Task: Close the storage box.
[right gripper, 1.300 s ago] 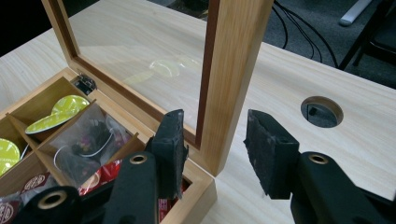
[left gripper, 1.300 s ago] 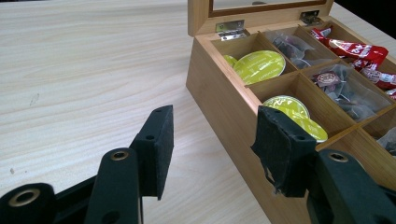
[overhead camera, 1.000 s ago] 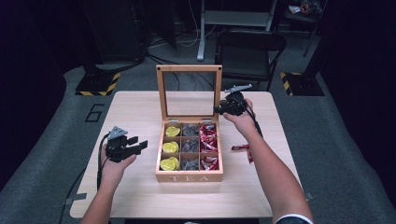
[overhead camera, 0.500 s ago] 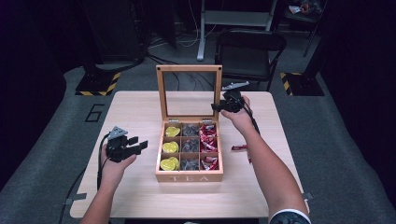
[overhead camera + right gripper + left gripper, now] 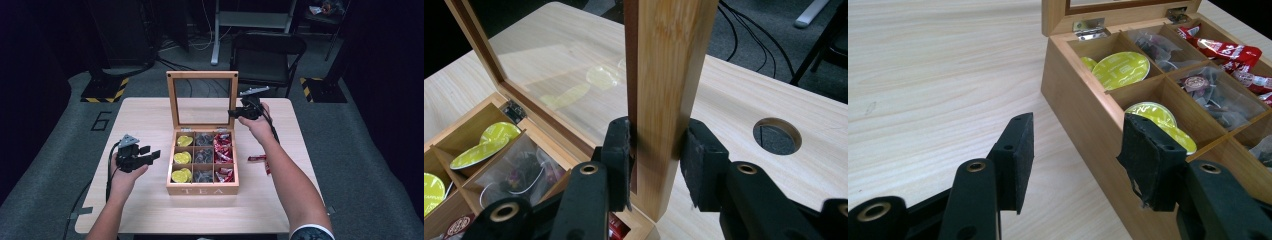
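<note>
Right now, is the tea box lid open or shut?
Open: the lid stands upright above the box, its side rail between the right gripper pads.

A wooden tea box sits mid-table, its glass lid standing upright. The right gripper, its jaws just closing, meets the lid's right edge. The left gripper hovers left of the box (jaws apart). Red packets lie right.

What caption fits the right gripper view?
Right gripper closing on the side rail of the tea box's upright lid, above the compartments.
</note>
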`<state>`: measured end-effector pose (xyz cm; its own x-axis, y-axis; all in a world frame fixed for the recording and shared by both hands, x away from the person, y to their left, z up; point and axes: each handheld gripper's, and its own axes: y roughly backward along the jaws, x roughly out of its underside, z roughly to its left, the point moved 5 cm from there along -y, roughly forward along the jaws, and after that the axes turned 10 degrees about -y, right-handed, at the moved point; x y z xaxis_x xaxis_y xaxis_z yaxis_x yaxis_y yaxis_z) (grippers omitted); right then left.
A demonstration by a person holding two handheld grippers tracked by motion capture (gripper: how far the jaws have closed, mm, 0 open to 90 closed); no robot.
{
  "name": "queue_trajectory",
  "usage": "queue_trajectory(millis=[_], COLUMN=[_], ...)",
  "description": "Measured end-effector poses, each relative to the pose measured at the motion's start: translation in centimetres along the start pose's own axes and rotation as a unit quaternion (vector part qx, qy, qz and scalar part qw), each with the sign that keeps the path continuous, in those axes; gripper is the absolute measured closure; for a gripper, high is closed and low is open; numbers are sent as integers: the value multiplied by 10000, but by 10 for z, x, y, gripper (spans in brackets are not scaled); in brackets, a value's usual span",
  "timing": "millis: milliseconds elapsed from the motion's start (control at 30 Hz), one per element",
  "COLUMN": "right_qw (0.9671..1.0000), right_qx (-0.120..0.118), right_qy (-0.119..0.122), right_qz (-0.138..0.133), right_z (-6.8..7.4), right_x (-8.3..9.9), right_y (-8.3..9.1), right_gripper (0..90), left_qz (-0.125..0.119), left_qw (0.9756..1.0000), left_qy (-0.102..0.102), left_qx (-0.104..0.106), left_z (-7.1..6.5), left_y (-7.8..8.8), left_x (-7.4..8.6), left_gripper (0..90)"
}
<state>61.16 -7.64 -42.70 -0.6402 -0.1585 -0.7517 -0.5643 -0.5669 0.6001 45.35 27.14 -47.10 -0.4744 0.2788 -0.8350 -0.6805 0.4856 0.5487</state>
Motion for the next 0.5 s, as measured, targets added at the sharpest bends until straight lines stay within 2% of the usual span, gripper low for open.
queue_trajectory(millis=[167, 267, 333, 367, 433, 500], right_qw=[9999, 9998, 9996, 9996, 9997, 9994], right_qx=[-2, 38, 48, 53, 61, 92], right_qy=[141, 189, 268, 280, 238, 304], right_qz=[-5, -24, -58, -79, -95, -139], right_z=[3, 5, 6, 7, 9, 9], right_x=[2, 4, 5, 5, 7, 8], right_y=[4, 6, 7, 7, 8, 9], right_gripper=[659, 659, 658, 658, 656, 656], left_qz=[7, 35, 11, 51, 41, 2], left_qw=[10000, 9999, 10000, 9999, 9999, 9999], left_qy=[-30, -96, -65, -71, -87, -125], left_qx=[70, 31, 69, 126, 136, 118], left_z=[2, 7, 11, 12, 14, 14], left_y=[-5, -8, -10, -11, -13, -15], left_x=[-14, -23, -31, -34, -42, -51], left_gripper=[476, 478, 480, 482, 489, 489])
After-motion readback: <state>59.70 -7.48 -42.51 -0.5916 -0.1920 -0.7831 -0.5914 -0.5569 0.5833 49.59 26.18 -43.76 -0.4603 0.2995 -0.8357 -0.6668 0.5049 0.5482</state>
